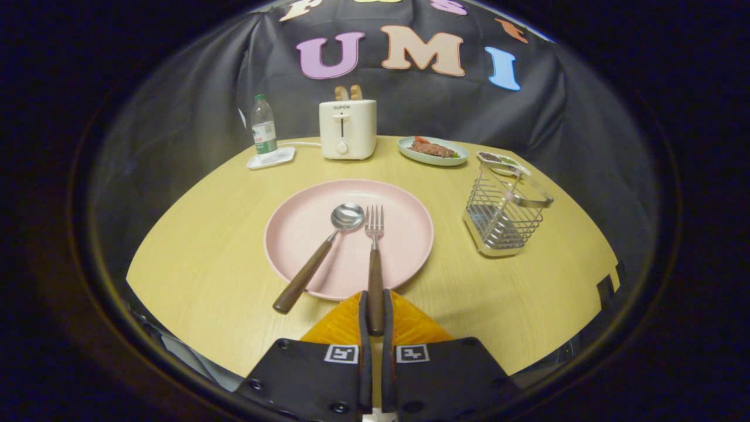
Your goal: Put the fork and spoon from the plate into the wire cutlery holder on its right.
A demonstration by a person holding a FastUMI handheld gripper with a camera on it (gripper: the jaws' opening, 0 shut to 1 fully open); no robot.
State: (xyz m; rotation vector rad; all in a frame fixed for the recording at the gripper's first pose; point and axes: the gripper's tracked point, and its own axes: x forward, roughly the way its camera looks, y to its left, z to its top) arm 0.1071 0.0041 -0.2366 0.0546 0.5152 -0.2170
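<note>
- Fingers [364, 316] of the gripper [375, 313] are seen drawn in tight on the brown handle of the fork [375, 264], one pad on each side, so the handle end is clamped between them.
- The fork's tines are seen resting on the pink plate [293, 234], pointing straight ahead of the fingers.
- Just beside the fork, on its left, the spoon [328, 243] is laid at a slant, its bowl close to the tines and its handle overhanging the plate's near rim.
- A risk is judged here: the grip sits far back on the handle, so the fork may be swung or tipped downward once lifted, and the spoon may be nudged by the tines.
- Beyond and to the right, the wire cutlery holder [505, 217] stands on the table [205, 246], well apart from the plate; its narrow top could be clipped if the fork is brought in tilted.
- Furthest off, a toaster [347, 129], a bottle [263, 125] and a dish of food [433, 150] are lined along the back.
</note>
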